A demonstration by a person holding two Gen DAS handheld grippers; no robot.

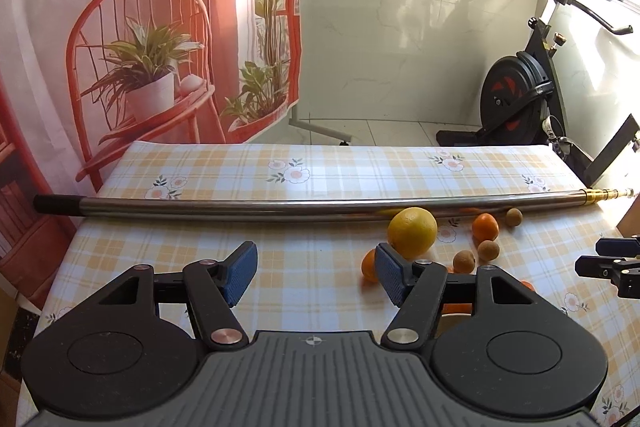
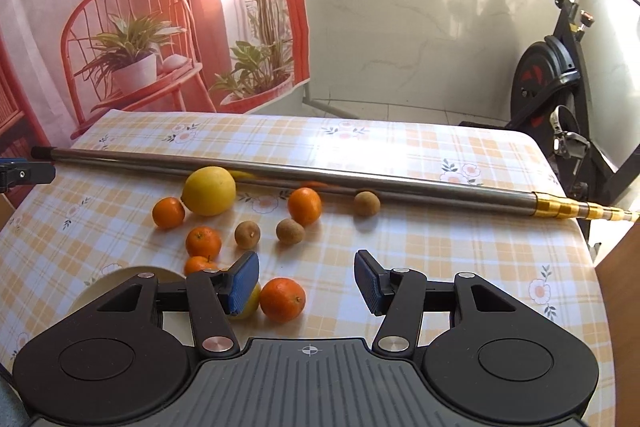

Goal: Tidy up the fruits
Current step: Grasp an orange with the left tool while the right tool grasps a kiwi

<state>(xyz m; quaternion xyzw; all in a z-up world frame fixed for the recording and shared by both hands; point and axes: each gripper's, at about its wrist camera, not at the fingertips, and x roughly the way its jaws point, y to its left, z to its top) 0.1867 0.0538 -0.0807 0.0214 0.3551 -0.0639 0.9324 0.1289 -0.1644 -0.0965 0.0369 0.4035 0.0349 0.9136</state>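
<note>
Right gripper [image 2: 306, 277] spread wide, empty; left gripper [image 1: 316, 273] likewise. Plate [image 2: 102, 281] mostly hidden, contents not visible. Nearest: orange [image 2: 282, 299] loose on the cloth [image 2: 440, 259]. Beyond: mandarins, brown fruits, lemon [image 2: 209, 191] scattered before the pole [image 2: 320, 175]. Sorting looks barely begun.

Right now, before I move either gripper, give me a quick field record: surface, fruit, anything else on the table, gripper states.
surface: table with a checked, flowered cloth
big yellow fruit: one, next to the metal pole
oranges: five in the right wrist view; the nearest lies by the right gripper
small brown fruits: three, one off to the right near the pole
plate: pale rim at lower left, mostly hidden
left gripper: open, holding nothing
right gripper: open, holding nothing
</note>
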